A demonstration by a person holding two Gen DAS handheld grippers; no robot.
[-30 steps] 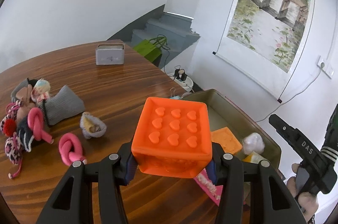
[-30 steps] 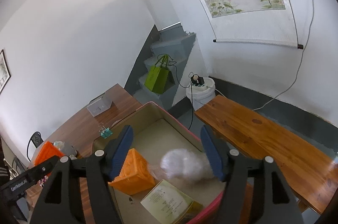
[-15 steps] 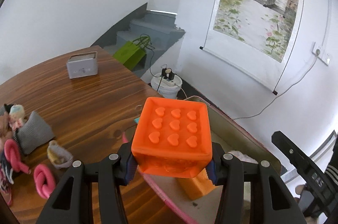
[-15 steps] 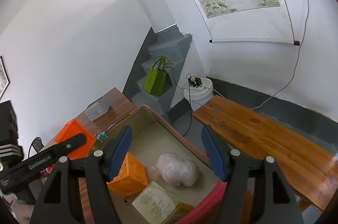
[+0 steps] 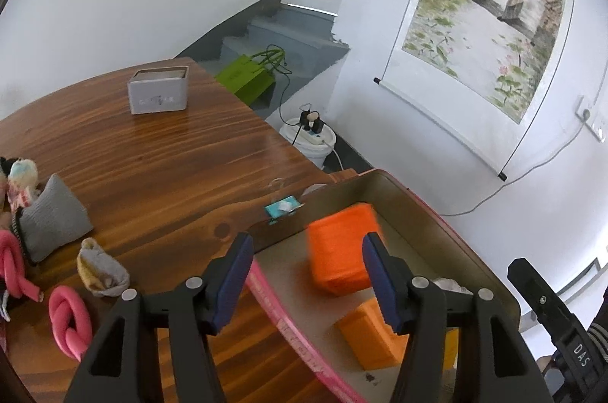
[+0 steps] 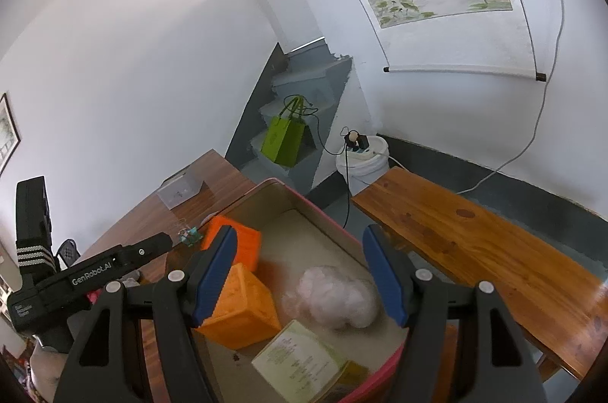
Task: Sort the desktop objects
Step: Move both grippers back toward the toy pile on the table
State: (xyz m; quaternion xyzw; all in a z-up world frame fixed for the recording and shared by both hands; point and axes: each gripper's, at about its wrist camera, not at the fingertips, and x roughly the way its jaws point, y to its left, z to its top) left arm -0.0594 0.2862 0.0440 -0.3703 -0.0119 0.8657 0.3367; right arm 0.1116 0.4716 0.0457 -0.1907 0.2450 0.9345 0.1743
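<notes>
An orange cube (image 5: 342, 247), blurred, is dropping clear of my left gripper (image 5: 307, 243), whose jaws are opening; the blue pads do not touch it. It is over the far end of a pink-rimmed box (image 5: 437, 209). The right wrist view shows the same cube (image 6: 247, 247) inside the box (image 6: 304, 197), behind another orange block (image 6: 243, 308). My right gripper (image 6: 299, 239) hangs open above the box with nothing between its pads. A white fluffy wad (image 6: 334, 296) and a green booklet (image 6: 300, 361) also lie in the box.
On the wooden table (image 5: 152, 167) lie a grey pouch (image 5: 53, 216), pink knotted ropes (image 5: 70, 323), a small rolled sock (image 5: 100, 270), a grey tin (image 5: 157, 93) and a teal binder clip (image 5: 283, 207). A wooden bench (image 6: 475, 251) stands right of the box.
My left gripper carried the orange cube from above the table to above the box, then its jaws spread and the cube fell away. The right gripper stayed over the box, open.
</notes>
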